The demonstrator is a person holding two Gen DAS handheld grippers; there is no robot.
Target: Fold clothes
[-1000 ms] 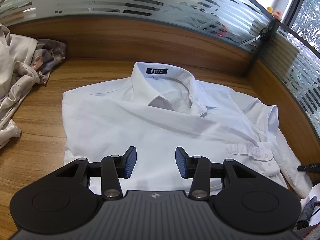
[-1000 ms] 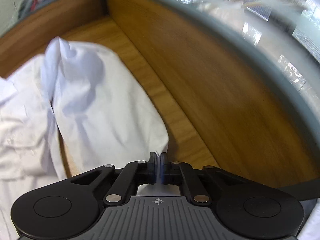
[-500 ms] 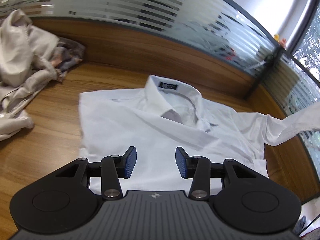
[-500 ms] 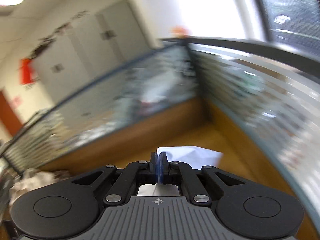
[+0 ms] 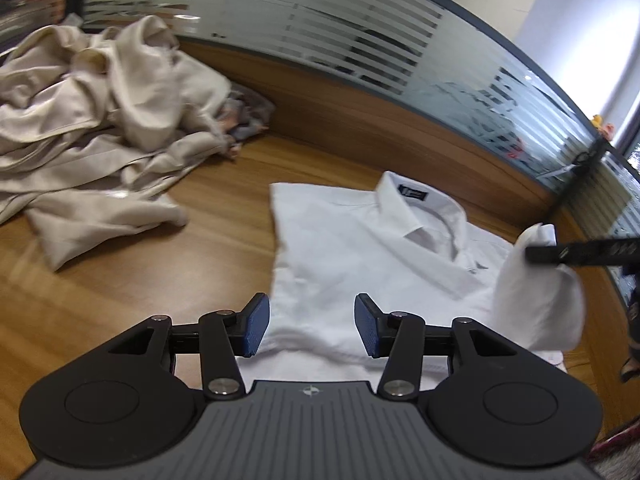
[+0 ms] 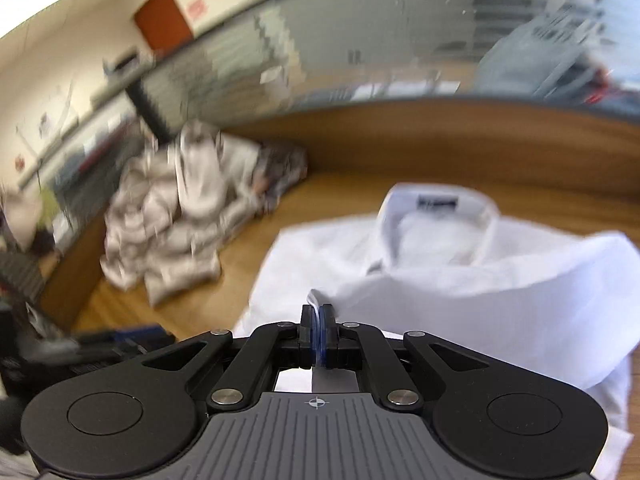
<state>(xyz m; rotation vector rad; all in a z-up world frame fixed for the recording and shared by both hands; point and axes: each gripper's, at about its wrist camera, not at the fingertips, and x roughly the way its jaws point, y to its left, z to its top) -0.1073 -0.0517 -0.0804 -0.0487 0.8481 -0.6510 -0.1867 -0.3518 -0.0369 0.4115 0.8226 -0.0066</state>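
My right fingers (image 6: 319, 330) are pinched shut on the edge of the white shirt's sleeve (image 6: 500, 300), carrying it in over the chest. My left fingers (image 5: 308, 326) have just been opening a little and hold nothing; they hang above the shirt's lower hem with only cloth beneath.

The shirt (image 5: 360, 264) lies face up in the middle of the table (image 5: 140, 280), collar (image 5: 420, 208) toward the top of the frame. Its left side looks already folded in, straight-edged. I judge the right sleeve fold is underway, and the bottom-up folds are not yet done.

For room: bare wood at lower left of the left view, a heap of beige clothes (image 5: 100, 120) at upper left, well apart from the shirt. The raised wooden rim (image 5: 400, 120) runs close behind the collar and curves near on the right.
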